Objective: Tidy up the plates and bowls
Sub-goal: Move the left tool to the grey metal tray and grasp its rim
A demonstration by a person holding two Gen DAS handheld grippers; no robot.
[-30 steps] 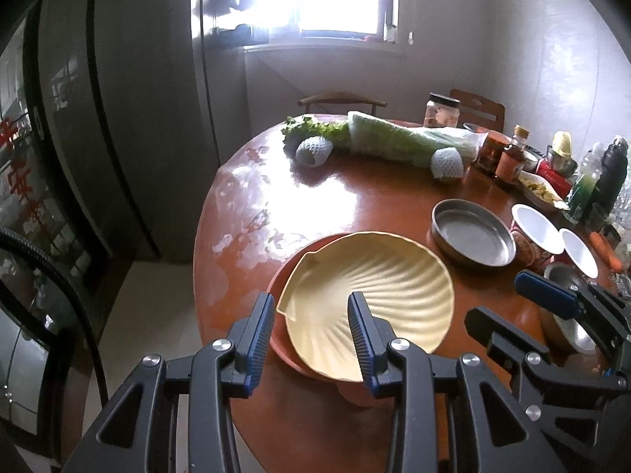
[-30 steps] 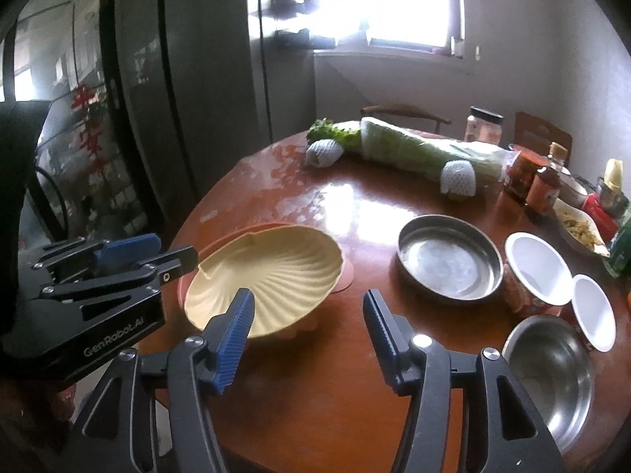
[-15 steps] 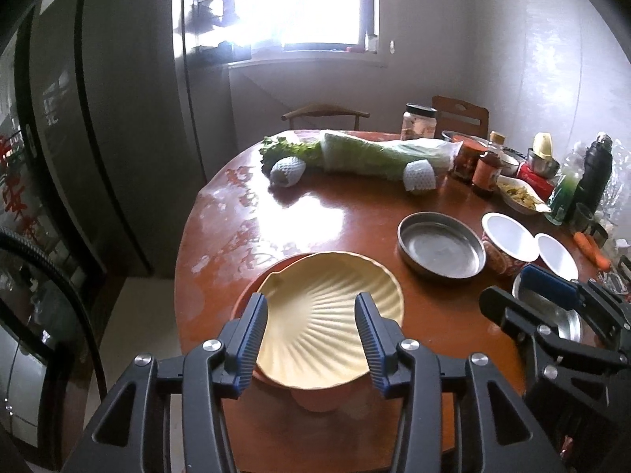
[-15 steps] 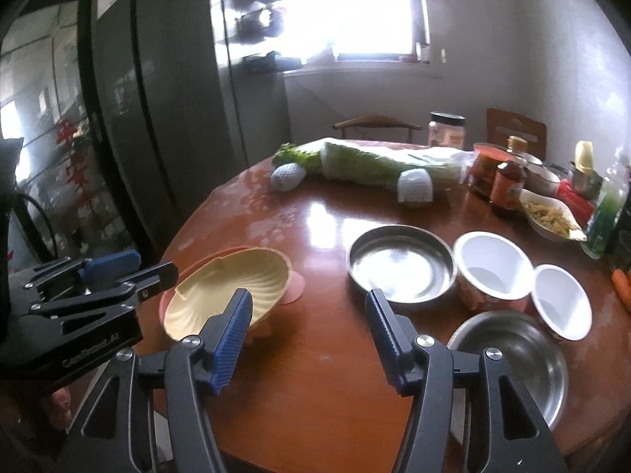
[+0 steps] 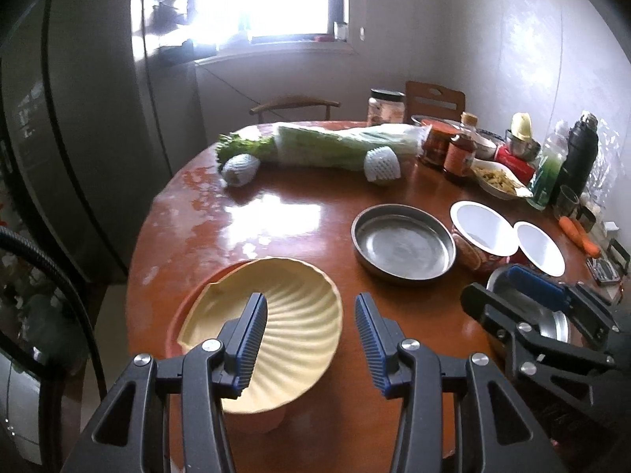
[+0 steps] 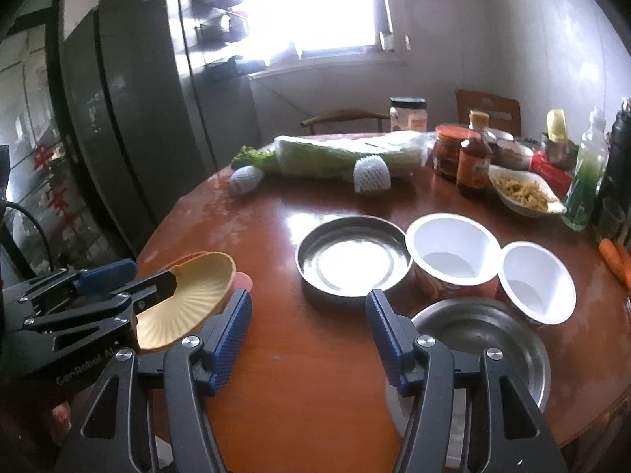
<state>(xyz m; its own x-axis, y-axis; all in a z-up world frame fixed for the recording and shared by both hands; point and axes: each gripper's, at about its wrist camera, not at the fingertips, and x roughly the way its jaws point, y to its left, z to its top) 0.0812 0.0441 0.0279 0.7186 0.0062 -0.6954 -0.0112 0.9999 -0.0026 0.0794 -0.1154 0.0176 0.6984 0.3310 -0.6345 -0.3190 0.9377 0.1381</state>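
While cabbage (image 5: 339, 146) and jars (far side) are kept clear, the shell plate (image 5: 292, 315) is seen below the parted, empty left gripper (image 5: 311, 339); the right gripper (image 6: 307, 339) is likewise parted.

Two downward-angled wrist views; shared round table (image 5: 299, 213), window beyond

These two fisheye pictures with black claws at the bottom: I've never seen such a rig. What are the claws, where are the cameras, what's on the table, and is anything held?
No robot here: a person holds a two-finger gripper in each hand, each carrying a camera looking along its fingers. One picture looks past the left gripper, the other past the right gripper. On the round table lie a yellow shell-shaped plate on an orange plate, a flat metal pan, two white bowls, a steel bowl, plus vegetables and jars. Both grippers are open and empty.
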